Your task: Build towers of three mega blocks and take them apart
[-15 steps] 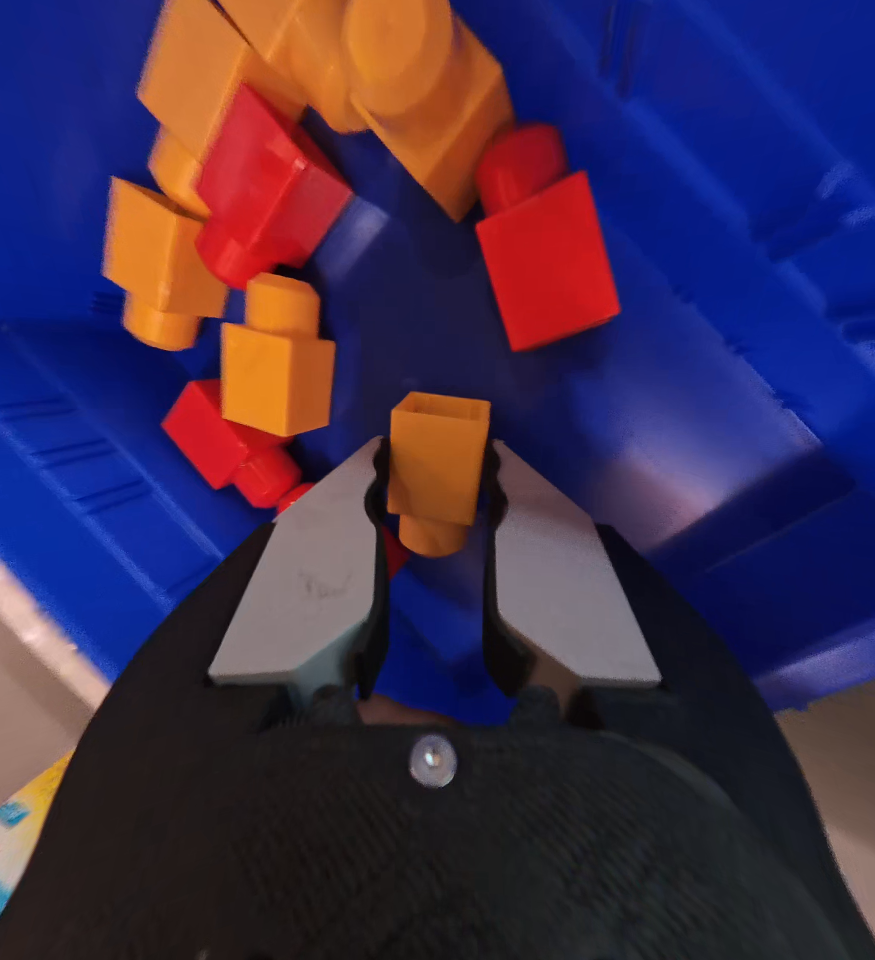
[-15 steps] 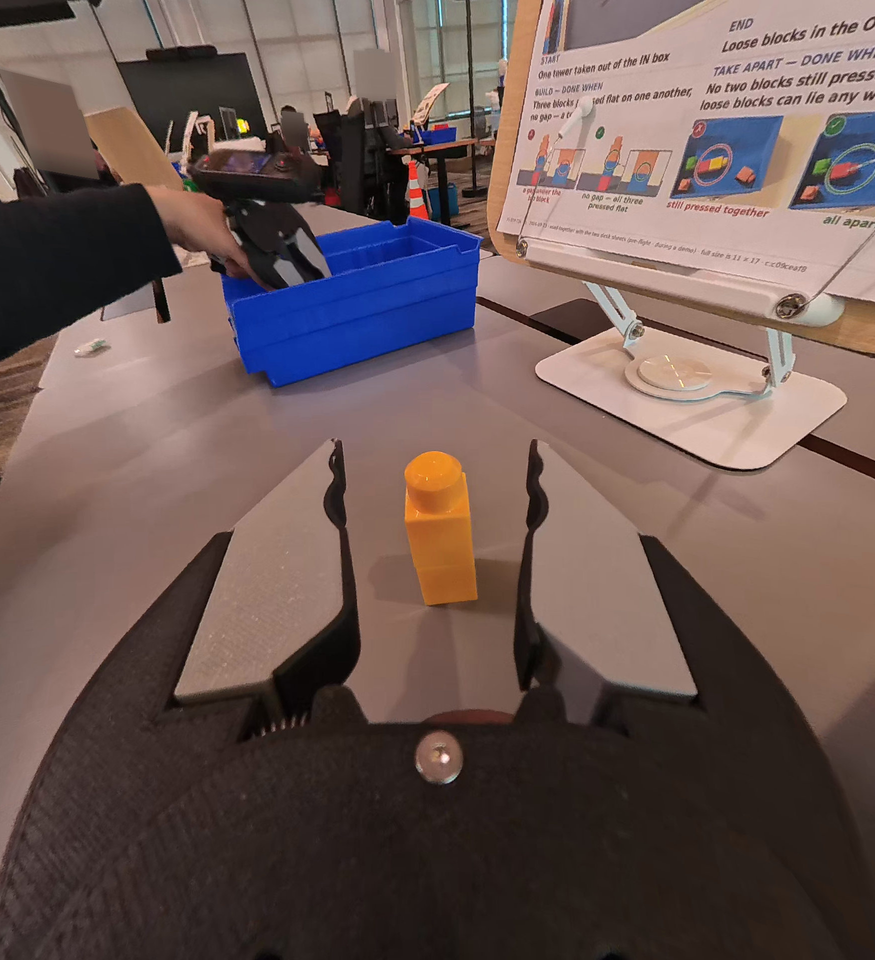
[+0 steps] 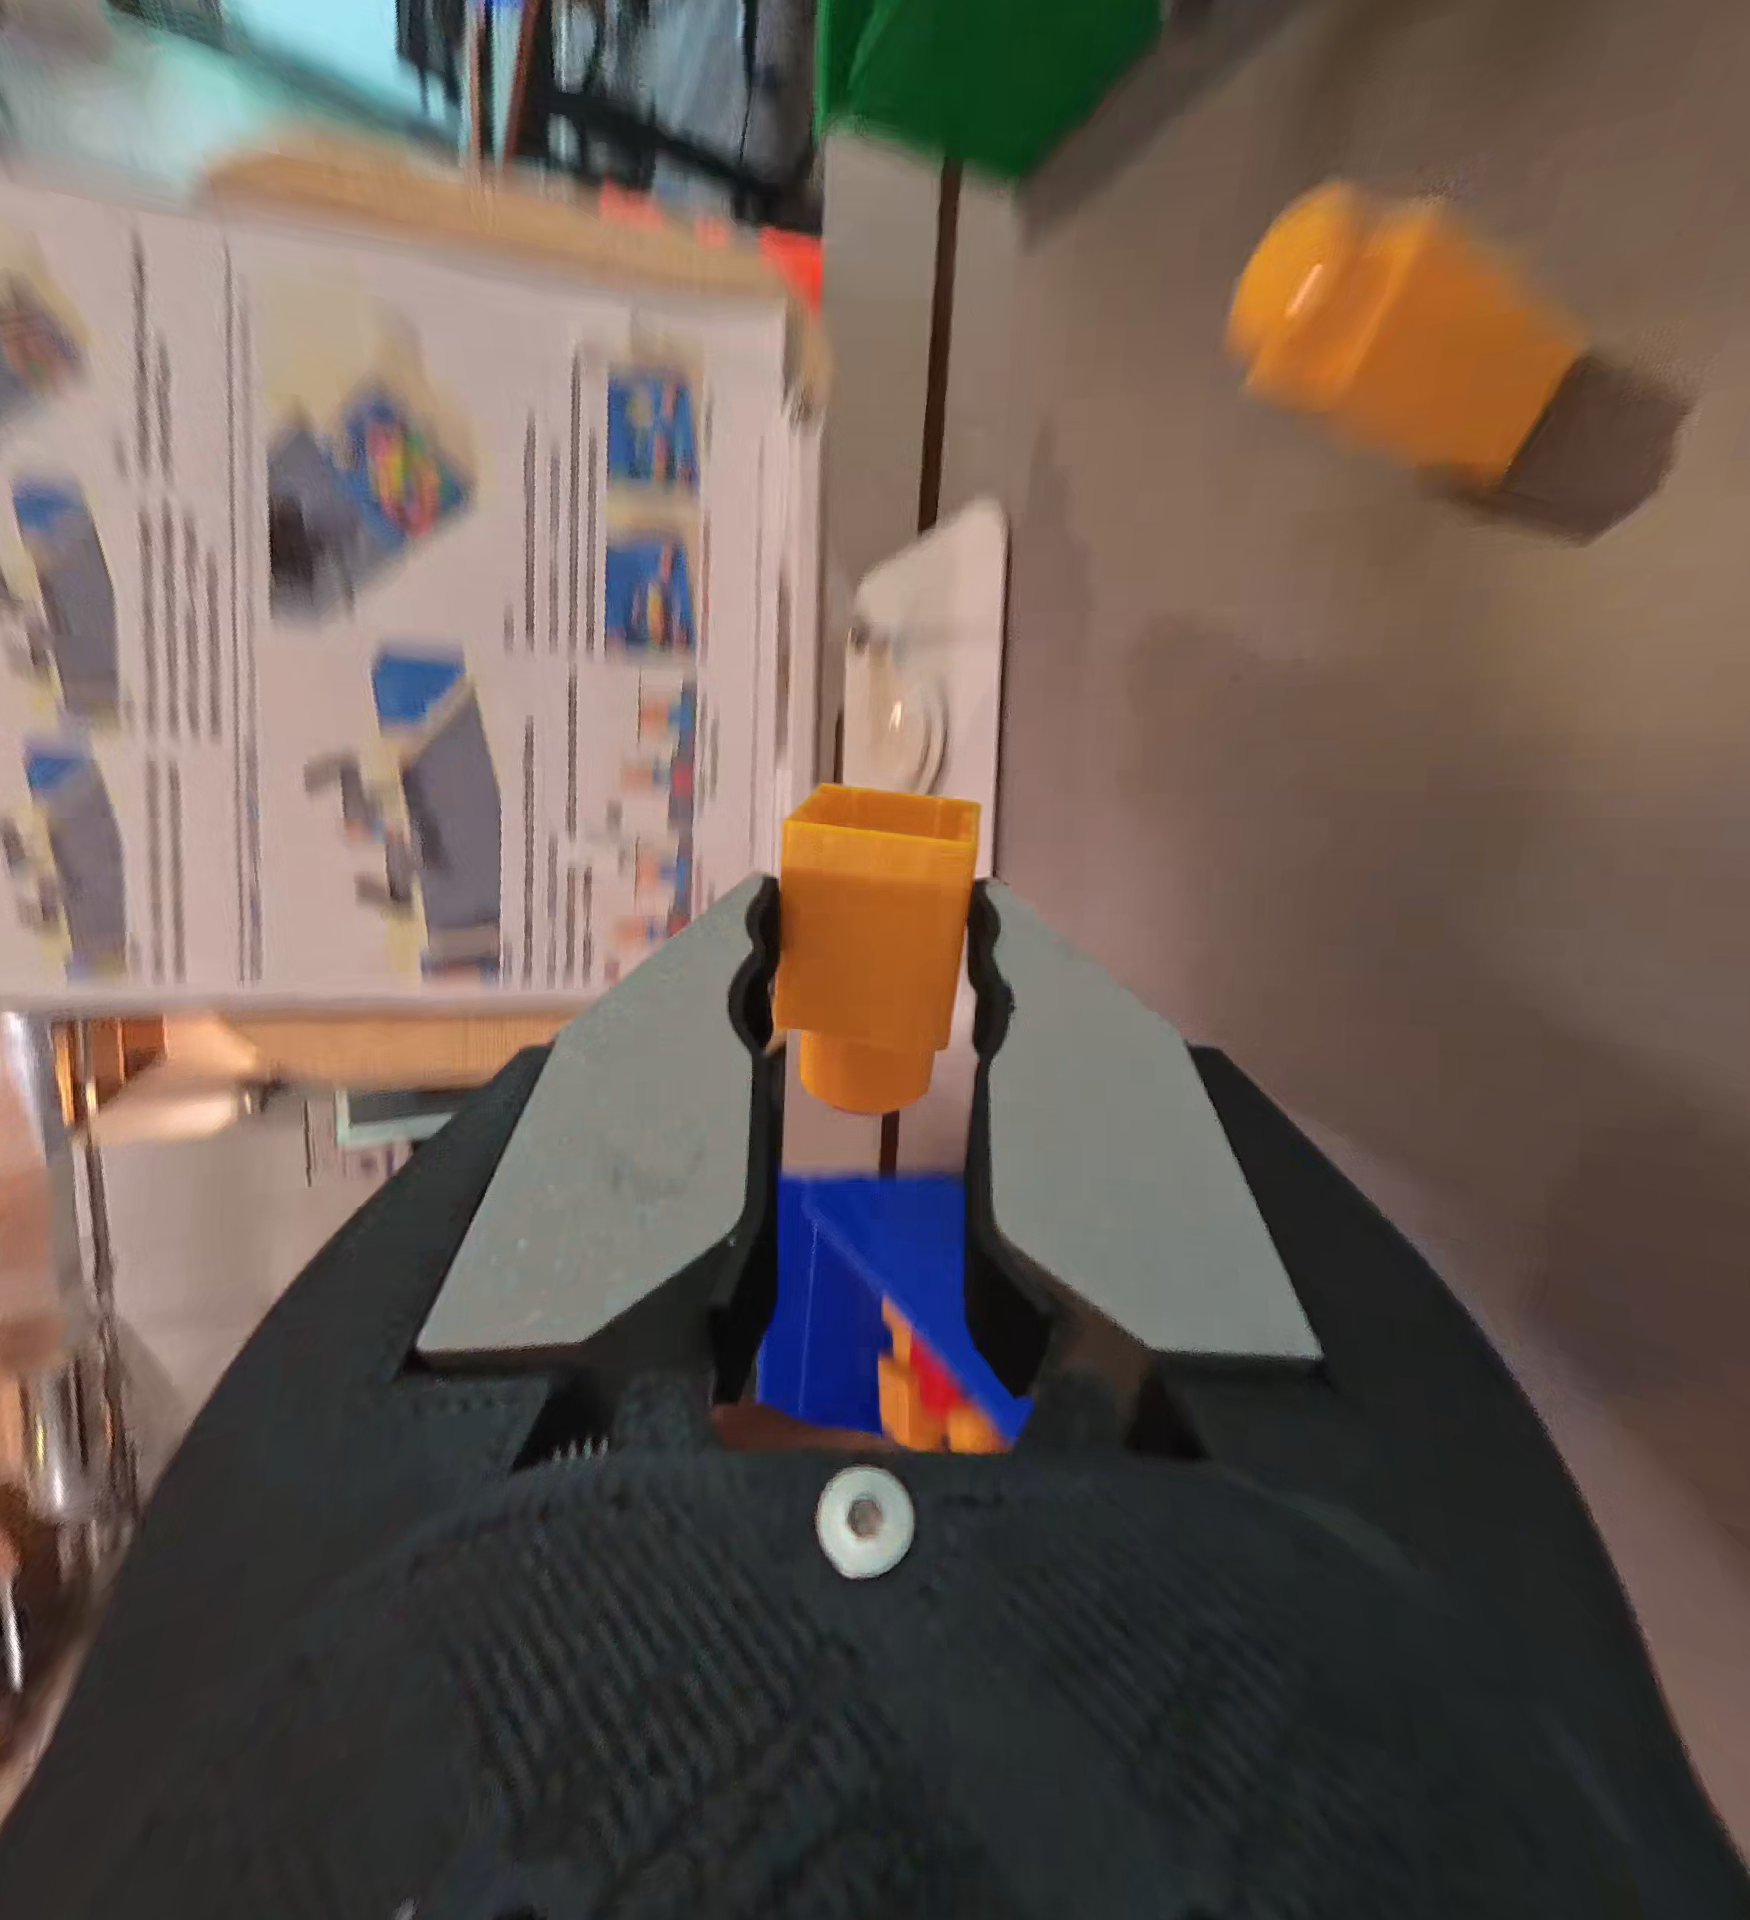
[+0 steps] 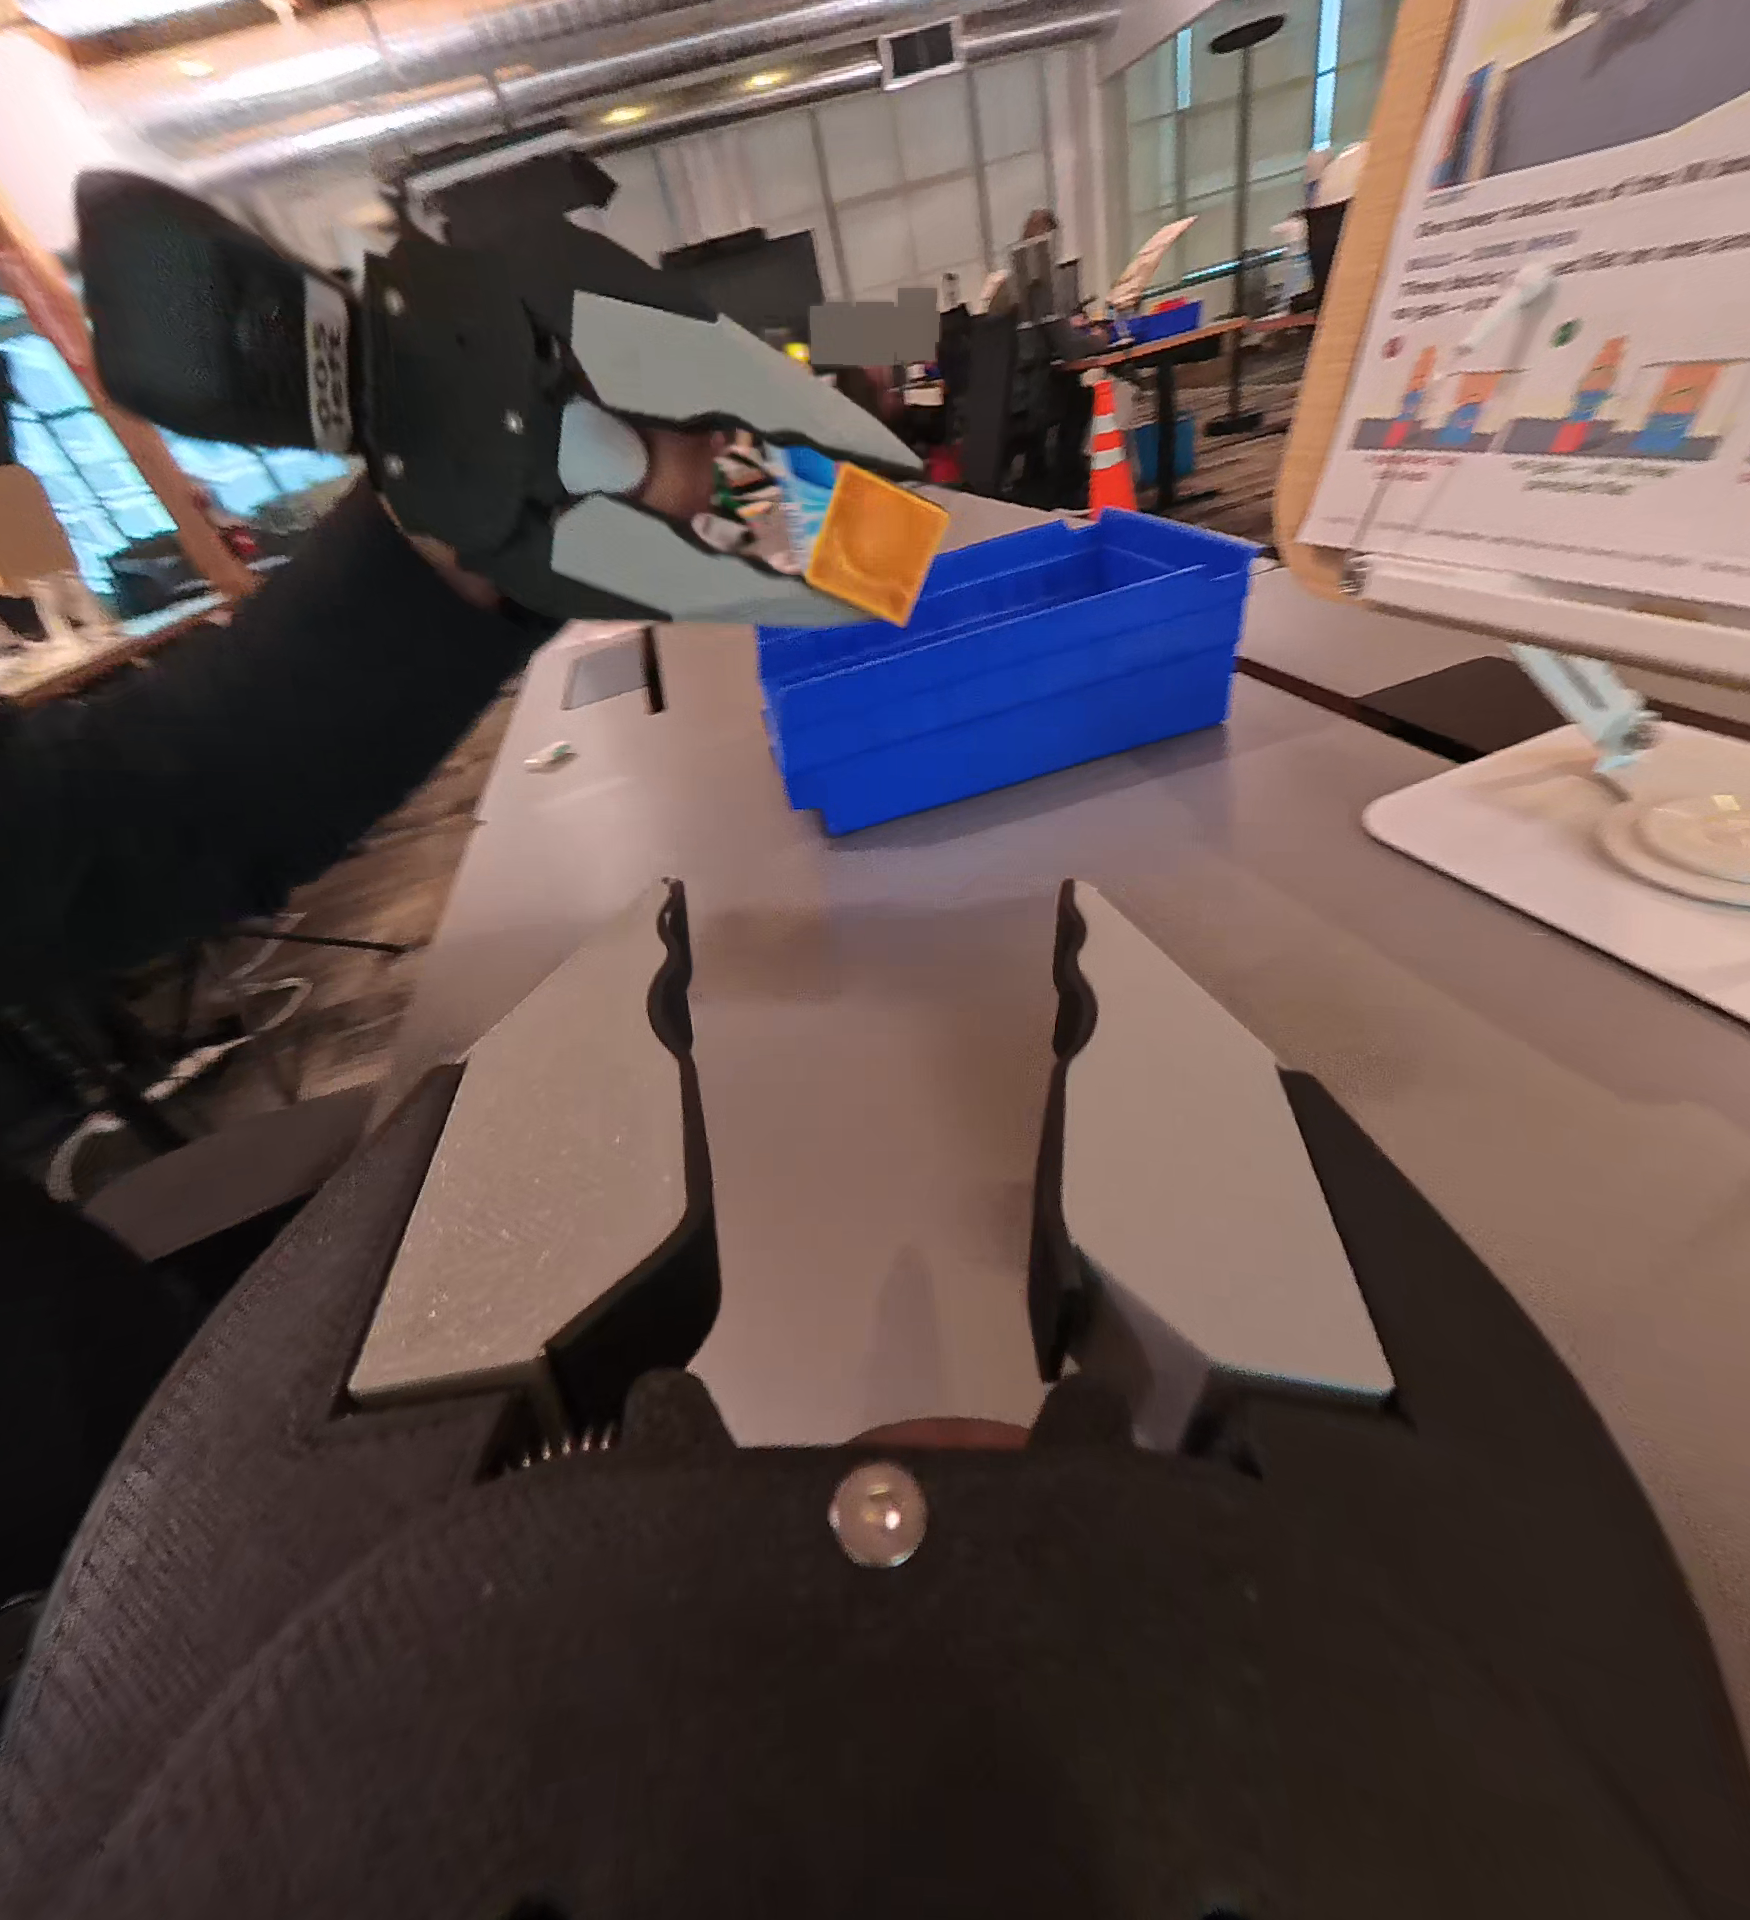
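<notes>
Left wrist view: the left gripper (image 3: 876, 940) is clamped on an orange block (image 3: 876, 935), both pads pressing its flat side walls, hollow base pointing away, stud toward the camera. A second orange block (image 3: 1401, 338) stands on the grey table (image 3: 1370, 935), far right, blurred. By its look the block is light, rigid, thin-walled and smooth; the flat sides are the sound place to hold it, not the round stud.

Right wrist view: the right gripper (image 4: 871, 987) stands apart, nothing between its fingers, over bare table. The held block hangs above the near-left corner of the blue bin (image 4: 1006, 686).
</notes>
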Demonstrator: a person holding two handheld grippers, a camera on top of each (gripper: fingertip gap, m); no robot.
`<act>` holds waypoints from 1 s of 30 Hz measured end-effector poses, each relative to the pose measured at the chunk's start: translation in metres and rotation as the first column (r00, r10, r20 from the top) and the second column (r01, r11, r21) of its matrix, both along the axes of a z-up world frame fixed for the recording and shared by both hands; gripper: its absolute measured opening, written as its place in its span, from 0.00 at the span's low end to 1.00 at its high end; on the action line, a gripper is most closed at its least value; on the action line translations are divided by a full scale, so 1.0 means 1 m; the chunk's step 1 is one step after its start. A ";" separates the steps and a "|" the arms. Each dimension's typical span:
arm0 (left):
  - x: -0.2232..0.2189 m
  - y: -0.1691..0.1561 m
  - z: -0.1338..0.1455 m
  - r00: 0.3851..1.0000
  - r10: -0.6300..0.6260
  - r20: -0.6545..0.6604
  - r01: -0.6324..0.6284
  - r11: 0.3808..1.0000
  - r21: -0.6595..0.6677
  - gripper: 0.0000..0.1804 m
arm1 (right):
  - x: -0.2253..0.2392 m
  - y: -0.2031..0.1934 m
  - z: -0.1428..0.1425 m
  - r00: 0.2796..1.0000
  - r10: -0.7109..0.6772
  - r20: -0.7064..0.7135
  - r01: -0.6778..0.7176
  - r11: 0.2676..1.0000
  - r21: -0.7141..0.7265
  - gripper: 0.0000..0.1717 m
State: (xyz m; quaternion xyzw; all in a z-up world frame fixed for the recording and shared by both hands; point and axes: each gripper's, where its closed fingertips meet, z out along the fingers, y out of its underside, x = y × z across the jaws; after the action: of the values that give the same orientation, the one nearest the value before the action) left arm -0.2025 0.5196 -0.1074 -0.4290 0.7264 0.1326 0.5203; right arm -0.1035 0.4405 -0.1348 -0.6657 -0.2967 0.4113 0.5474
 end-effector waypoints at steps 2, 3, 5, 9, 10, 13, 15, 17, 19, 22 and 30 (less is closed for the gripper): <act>0.036 -0.033 -0.006 0.993 -0.119 0.010 0.119 0.993 0.006 0.19 | -0.006 -0.008 0.000 0.997 0.067 -0.030 -0.068 0.997 -0.039 0.41; 0.051 -0.049 -0.012 0.985 -0.170 0.010 0.170 0.985 -0.007 0.19 | -0.008 -0.011 0.000 0.995 0.093 -0.042 -0.095 0.994 -0.055 0.41; 0.072 -0.069 -0.023 0.970 -0.243 -0.007 0.243 0.970 -0.002 0.19 | -0.011 -0.016 -0.001 0.989 0.136 -0.056 -0.140 0.987 -0.078 0.41; 0.098 -0.098 -0.034 0.923 -0.380 -0.057 0.383 0.922 0.052 0.19 | -0.009 -0.020 -0.003 0.982 0.175 -0.071 -0.182 0.977 -0.112 0.42; 0.102 -0.103 -0.034 0.913 -0.402 -0.068 0.407 0.912 0.062 0.19 | -0.009 -0.021 -0.002 0.980 0.184 -0.078 -0.192 0.974 -0.116 0.42; 0.105 -0.106 -0.035 0.901 -0.416 -0.122 0.426 0.902 0.068 0.19 | -0.007 -0.025 -0.001 0.973 0.215 -0.089 -0.225 0.966 -0.128 0.42; 0.108 -0.108 -0.036 0.893 -0.433 -0.126 0.441 0.896 0.053 0.19 | -0.006 -0.024 -0.001 0.974 0.213 -0.081 -0.221 0.967 -0.124 0.42; 0.111 -0.111 -0.037 0.882 -0.458 -0.114 0.465 0.884 0.047 0.19 | -0.007 -0.025 -0.002 0.972 0.219 -0.078 -0.228 0.966 -0.125 0.42; 0.113 -0.112 -0.039 0.880 -0.463 -0.108 0.469 0.882 0.043 0.19 | -0.007 -0.026 -0.003 0.972 0.224 -0.072 -0.231 0.965 -0.127 0.42; 0.119 -0.106 -0.043 0.891 -0.444 -0.092 0.450 0.891 0.058 0.19 | -0.007 -0.026 -0.005 0.974 0.220 -0.050 -0.224 0.967 -0.119 0.42; 0.092 -0.004 -0.010 0.850 0.220 0.478 -0.138 0.970 -0.202 0.19 | 0.009 -0.008 -0.002 0.997 0.078 0.003 -0.078 0.996 -0.040 0.42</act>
State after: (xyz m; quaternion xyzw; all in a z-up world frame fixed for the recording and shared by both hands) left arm -0.1108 0.5160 -0.1179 -0.5548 0.5331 0.0070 0.6388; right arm -0.0948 0.4329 -0.1366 -0.6655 -0.3156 0.4367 0.5166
